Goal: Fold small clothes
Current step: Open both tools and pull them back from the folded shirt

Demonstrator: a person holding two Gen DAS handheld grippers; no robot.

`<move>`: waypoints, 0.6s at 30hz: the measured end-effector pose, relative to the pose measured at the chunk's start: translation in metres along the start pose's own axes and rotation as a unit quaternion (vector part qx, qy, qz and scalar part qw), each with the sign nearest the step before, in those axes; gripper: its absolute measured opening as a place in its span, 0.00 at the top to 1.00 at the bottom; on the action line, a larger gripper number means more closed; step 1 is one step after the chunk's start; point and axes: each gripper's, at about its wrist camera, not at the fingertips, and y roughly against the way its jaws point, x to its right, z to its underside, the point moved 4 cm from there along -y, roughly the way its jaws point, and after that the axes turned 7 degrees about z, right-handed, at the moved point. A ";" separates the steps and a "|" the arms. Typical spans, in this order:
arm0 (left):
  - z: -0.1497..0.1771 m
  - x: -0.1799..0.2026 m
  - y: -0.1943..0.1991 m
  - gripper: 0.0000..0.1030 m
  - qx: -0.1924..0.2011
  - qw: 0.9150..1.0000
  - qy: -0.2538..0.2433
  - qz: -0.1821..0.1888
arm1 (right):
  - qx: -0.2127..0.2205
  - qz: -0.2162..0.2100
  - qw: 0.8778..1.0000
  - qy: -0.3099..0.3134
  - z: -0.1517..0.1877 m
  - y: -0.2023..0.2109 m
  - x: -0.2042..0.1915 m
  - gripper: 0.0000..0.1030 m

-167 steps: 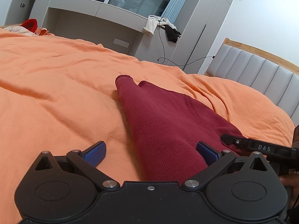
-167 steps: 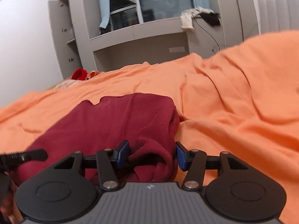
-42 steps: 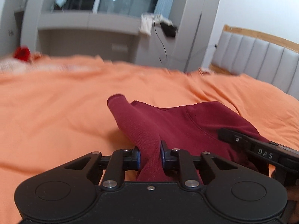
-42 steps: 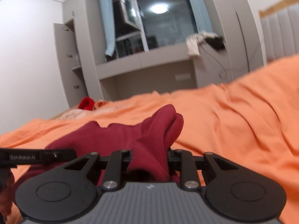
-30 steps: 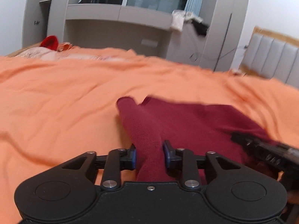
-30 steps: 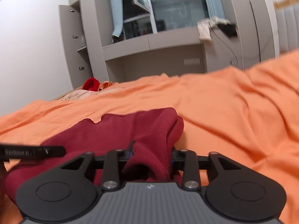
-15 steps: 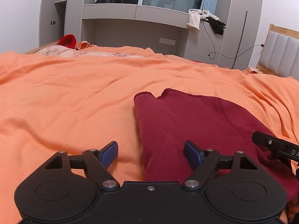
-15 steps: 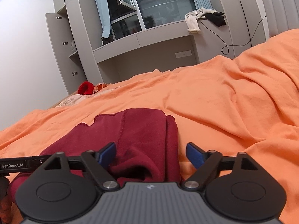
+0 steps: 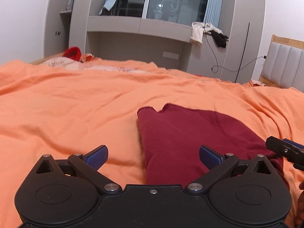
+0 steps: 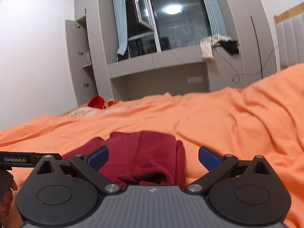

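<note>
the dark red garment is lying folded on the orange bed, its long axis running away from both grippers. the left gripper and right gripper are hovering spread wide, empty, over its near end.

This is a bedroom in a home. A bed covered with a rumpled orange sheet fills the foreground, and its padded grey headboard with a wooden frame stands at the right. Behind it are built-in grey wardrobes and a window with pale blue curtains, dark outside. Loose clothes lie on the ledge beneath it.
</note>
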 end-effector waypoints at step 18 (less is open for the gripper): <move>0.034 0.013 0.118 0.01 0.125 0.991 -0.038 -0.002 | 0.127 0.014 0.991 0.042 0.012 0.127 -0.021 0.00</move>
